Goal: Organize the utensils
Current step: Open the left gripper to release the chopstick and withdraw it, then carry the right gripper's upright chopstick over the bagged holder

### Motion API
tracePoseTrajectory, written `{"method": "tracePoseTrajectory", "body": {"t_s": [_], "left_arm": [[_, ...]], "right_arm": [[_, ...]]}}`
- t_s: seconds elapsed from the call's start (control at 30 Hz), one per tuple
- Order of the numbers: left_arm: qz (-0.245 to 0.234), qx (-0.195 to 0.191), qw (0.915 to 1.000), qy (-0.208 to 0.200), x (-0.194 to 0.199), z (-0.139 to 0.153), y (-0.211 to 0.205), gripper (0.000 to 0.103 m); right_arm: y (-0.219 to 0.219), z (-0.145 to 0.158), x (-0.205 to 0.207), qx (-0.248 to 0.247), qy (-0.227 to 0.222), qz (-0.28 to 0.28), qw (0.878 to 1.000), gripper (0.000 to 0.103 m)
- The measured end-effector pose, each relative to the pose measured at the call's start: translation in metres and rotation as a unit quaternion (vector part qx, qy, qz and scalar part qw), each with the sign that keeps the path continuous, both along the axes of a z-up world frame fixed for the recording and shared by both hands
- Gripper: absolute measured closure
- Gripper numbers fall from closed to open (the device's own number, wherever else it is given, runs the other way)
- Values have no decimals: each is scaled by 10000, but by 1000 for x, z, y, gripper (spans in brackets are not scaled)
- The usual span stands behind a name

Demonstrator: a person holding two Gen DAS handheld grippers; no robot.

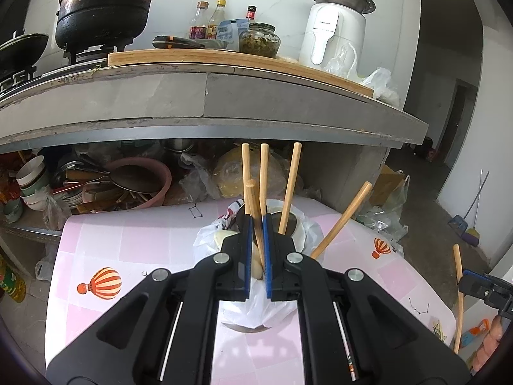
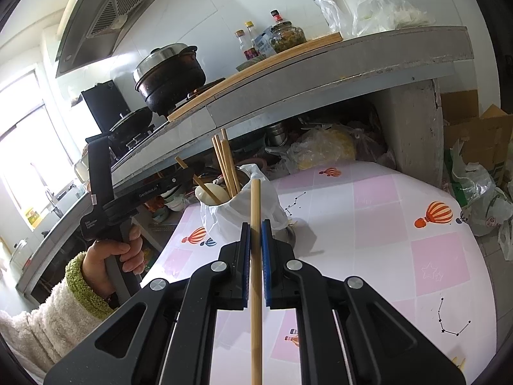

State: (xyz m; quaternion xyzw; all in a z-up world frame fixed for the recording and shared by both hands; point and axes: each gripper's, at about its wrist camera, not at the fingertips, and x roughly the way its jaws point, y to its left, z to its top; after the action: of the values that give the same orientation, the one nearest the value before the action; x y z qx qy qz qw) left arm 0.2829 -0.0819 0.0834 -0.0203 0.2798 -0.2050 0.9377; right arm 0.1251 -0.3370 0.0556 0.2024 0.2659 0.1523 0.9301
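**Two chopsticks held, holder straight ahead**

A chopstick [image 2: 255, 256] is clamped upright between the right gripper [image 2: 256, 250] pads, the holder cup [image 2: 243, 205] lying just beyond and slightly left. The left gripper [image 1: 256, 250] is pinched on another chopstick [image 1: 256, 218] and judged nearer the cup. The hand [image 2: 112, 256] is shown only in the right view.

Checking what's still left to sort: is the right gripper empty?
No, the right gripper is shut on a single wooden chopstick running up between its blue pads.
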Motion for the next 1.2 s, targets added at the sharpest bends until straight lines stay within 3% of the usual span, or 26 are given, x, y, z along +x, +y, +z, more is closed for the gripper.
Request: {"method": "tracePoseTrajectory", "body": {"t_s": [0.43,0.5,0.73,0.87,1.2], "left_arm": [[80,-13,9999,126,-14,-3,14,95],[125,-49,9999,78,-19,-1,19,80],[263,-209,9993,-170,-53,8,46,63],[380,-279,9987,-211,-75,6,65,59],[859,-259,9959,106,-118,-27,113,58]], "right_arm": [[3,13,-2,-98,-112,32,9999,96],[5,16,0,-91,-134,68,9998,96],[11,35,15,7,-304,260,9992,96],[16,53,30,105,-547,422,9976,96],[33,114,103,628,-1486,725,9842,96]]}}
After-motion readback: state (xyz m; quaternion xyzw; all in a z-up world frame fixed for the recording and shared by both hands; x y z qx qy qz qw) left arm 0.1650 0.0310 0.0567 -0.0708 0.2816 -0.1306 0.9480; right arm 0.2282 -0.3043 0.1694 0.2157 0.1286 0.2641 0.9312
